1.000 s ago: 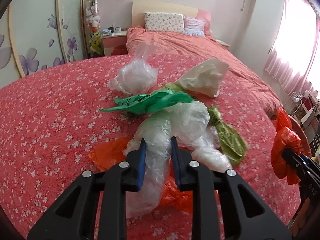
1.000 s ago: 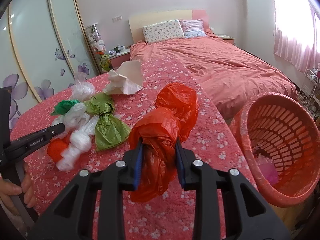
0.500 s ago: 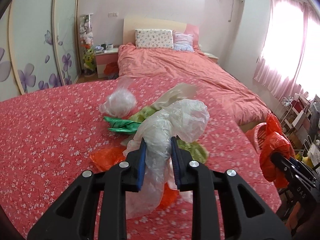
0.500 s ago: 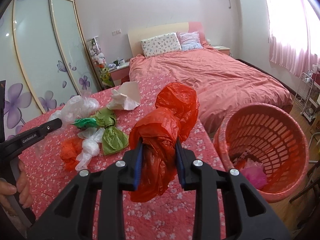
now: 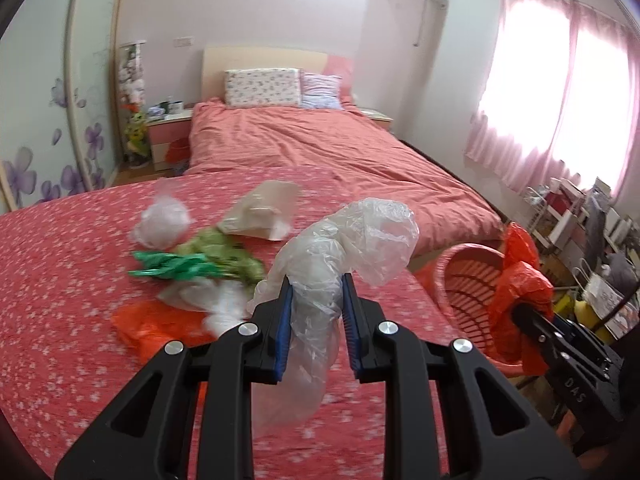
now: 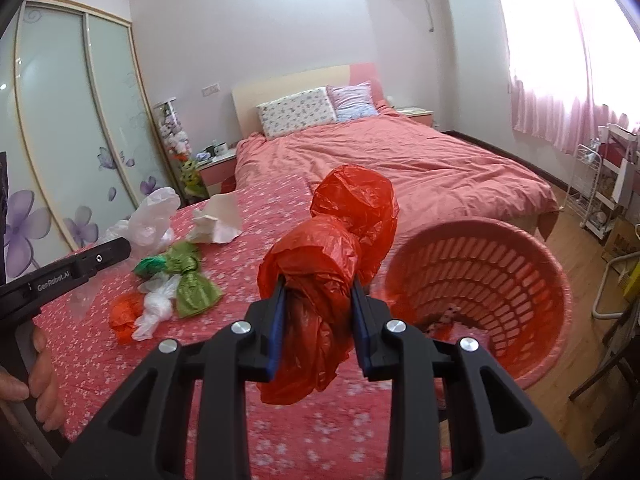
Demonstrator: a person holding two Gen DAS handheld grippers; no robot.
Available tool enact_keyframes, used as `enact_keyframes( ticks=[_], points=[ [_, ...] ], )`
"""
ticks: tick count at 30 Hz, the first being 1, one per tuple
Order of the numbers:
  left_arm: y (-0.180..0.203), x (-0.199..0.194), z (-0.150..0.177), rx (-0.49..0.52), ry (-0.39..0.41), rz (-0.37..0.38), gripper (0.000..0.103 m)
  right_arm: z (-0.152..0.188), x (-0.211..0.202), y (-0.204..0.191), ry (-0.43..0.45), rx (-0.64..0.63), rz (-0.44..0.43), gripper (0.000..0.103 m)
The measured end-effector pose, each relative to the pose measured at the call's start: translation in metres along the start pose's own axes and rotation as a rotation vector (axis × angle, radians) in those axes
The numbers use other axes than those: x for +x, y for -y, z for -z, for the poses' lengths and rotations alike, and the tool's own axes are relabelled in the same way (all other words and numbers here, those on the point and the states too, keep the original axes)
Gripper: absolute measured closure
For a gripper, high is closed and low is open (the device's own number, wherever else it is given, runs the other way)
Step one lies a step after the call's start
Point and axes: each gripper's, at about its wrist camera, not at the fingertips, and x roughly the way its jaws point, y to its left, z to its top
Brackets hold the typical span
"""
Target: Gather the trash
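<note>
Nearest to you, low in the left wrist view, your left gripper [image 5: 316, 296] is clamped on a clear plastic bag [image 5: 340, 248]; the bag's long axis runs up and down through the jaws, with the puffed end standing above the fingertips and a limp tail hanging below them.

In the right wrist view your right gripper [image 6: 318, 304] is likewise closed on a red plastic bag [image 6: 340, 240], held the same way: knotted bulge above, loose tail below, long axis near upright and leaning a little to the upper right.

The relation that matters is bag to basket. The pink slatted basket [image 6: 532, 308] sits at the right of that frame, just beyond the right fingertips, its open mouth tilted toward you. The red bag is close beside its near rim but not yet over the opening. In the left wrist view the same basket shows at middle right, well apart from the clear bag, so your right hand is clearly the nearer one; I judge it should drop first, moving rightward and forward.

Farther out, left of centre, the rest of the trash lies on the flowered red cover [image 5: 60, 280]: an orange bag [image 5: 148, 324], a green bag [image 5: 172, 270], an olive bag [image 6: 196, 284] and a cream wad [image 5: 264, 216].
</note>
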Motion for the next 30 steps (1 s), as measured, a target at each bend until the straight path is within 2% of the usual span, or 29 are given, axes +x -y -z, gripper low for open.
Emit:
enact_keyframes(
  ticks=[20,30],
  points=[
    [0.108,0.042,0.01,0.064,-0.052,0.206,0.08,0.007,-0.012,0.084,0.046,0.083,0.141,0.074],
    [0.156,0.069,0.012,0.108,-0.089,0.289,0.08,0.01,0.002,0.125,0.037,0.122,0.195,0.073]
  ],
)
